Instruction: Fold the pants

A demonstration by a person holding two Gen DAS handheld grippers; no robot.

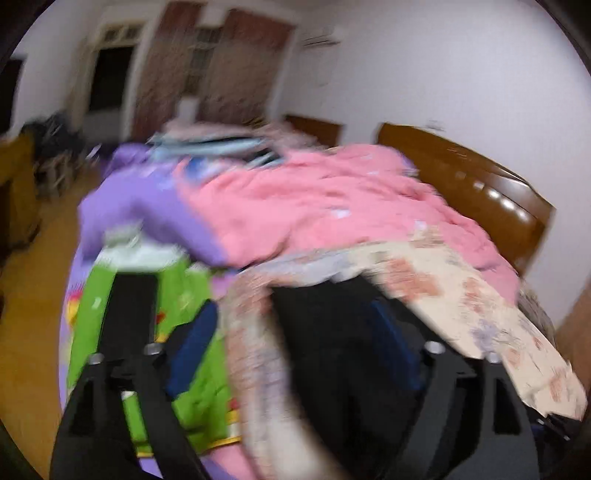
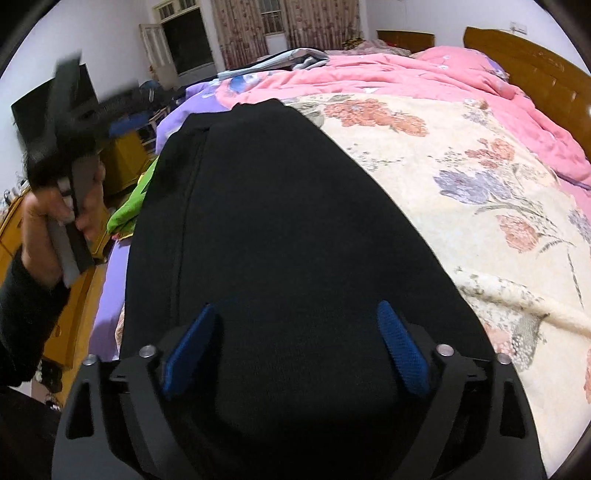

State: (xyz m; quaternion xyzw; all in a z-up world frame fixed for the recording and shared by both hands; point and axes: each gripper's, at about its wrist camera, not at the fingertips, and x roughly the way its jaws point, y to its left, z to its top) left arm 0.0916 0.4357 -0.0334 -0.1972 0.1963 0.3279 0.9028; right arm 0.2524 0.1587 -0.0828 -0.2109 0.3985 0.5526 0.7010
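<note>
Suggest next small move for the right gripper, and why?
Probably ease the right gripper down onto the near edge of the black pants and close on it. Its blue pads stand wide apart over the cloth, gripping nothing. The pants lie flat on the floral blanket, and the left gripper is raised off to the side, blurred.

1. Floral cream blanket (image 2: pixel 461 177) spread on the bed.
2. Pink quilt (image 2: pixel 406 75) behind it, touching.
3. Purple sheet (image 2: pixel 107 306) at left edge.
4. Wooden headboard (image 2: pixel 535 70) far right.
5. Patterned curtains (image 2: pixel 314 22) at back.
</note>
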